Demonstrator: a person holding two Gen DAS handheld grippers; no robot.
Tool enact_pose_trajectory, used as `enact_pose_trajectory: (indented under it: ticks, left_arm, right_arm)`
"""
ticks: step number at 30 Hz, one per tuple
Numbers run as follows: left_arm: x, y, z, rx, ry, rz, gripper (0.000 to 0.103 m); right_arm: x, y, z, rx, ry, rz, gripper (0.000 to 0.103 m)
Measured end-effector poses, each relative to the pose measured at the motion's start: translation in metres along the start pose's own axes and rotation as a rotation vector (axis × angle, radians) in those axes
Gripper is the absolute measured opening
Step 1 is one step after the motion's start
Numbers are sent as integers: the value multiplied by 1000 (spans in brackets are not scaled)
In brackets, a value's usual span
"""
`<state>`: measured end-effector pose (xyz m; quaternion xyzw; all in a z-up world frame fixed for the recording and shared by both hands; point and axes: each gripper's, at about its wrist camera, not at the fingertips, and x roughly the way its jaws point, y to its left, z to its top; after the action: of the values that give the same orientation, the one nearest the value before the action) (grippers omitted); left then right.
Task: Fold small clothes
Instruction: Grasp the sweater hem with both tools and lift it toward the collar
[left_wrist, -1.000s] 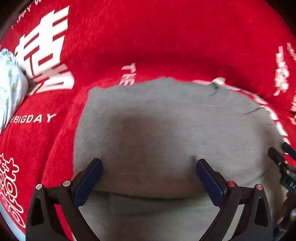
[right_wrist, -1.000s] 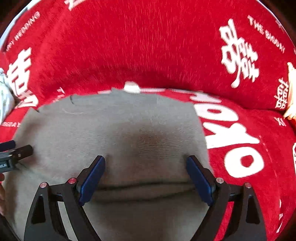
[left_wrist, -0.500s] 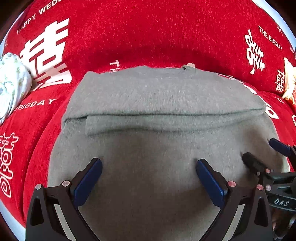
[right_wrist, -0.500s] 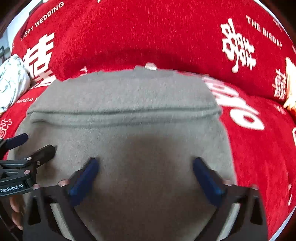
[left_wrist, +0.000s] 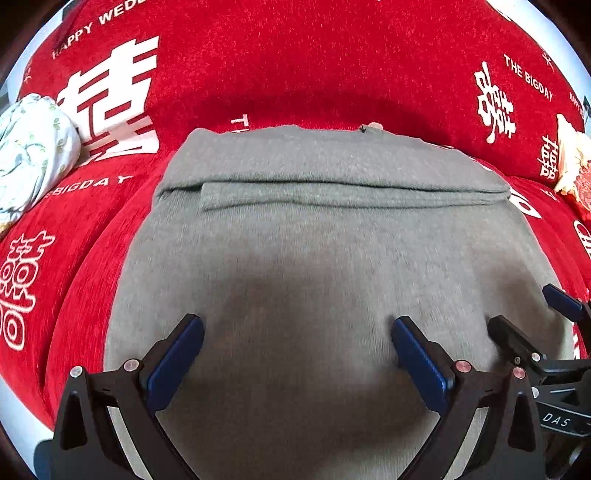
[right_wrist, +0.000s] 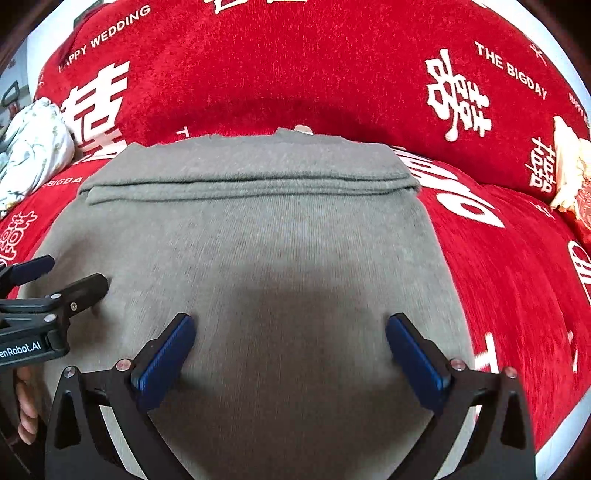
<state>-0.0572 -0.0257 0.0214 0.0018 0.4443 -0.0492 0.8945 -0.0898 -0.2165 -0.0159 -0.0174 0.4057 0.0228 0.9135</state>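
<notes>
A grey garment (left_wrist: 325, 258) lies spread on a red cover (left_wrist: 295, 66) printed with white characters and the words "HAPPY WEDDING" and "THE BIGDAY", its far part folded over into a thick band running from 9 o'clock to 3 o'clock across the cloth. The left claw (left_wrist: 297, 345) hangs over the near half of the garment with its blue-padded fingers (left_wrist: 175, 363) wide apart and nothing between them but the cloth below; whether the tips touch the fabric cannot be told. The right claw (right_wrist: 290, 343) stands the same way beside it, jaws spread full and gripping nothing, over the garment's right portion. In the left wrist view the right claw's tips show at 4 o'clock; in the right wrist view the left claw appears at 9 o'clock, with a person's fingers (right_wrist: 26, 406) on its handle at 8 o'clock. A white floral bundle (left_wrist: 33, 151) sits on the cover at 10 o'clock, well apart from the garment, and a pale frilled item (right_wrist: 570, 170) lies at 3 o'clock, its nature unclear.
</notes>
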Motion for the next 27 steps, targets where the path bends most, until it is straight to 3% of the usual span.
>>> enact_pose_trajectory:
  ticks: [8, 11, 15, 18, 20, 22, 24, 27]
  left_arm:
    - [-29, -3, -43, 12, -26, 30, 102]
    - [-38, -2, -61, -16, 29, 5, 102]
    - [-45, -10, -84, 76, 82, 2, 102]
    - [-46, -5, -94, 85, 175, -7, 102]
    - [-53, 6, -98, 53, 200, -8, 102]
    - [-65, 21, -101, 0, 169, 15, 102]
    - [-71, 45, -105, -86, 155, 37, 102]
    - [-56, 69, -116, -186, 239, 28, 102]
  right_arm:
    - [-29, 7, -40, -24, -25, -13, 103]
    - [-41, 9, -60, -17, -15, 1, 103]
    - [-52, 12, -82, -69, -4, 4, 103]
    - [-57, 11, -93, -106, 28, 11, 103]
    - [-58, 8, -101, -127, 86, 7, 103]
    - [-62, 2, -108, -130, 119, -22, 103]
    - [-67, -14, -112, -58, 121, -41, 103]
    - [-62, -39, -112, 68, 176, -51, 103]
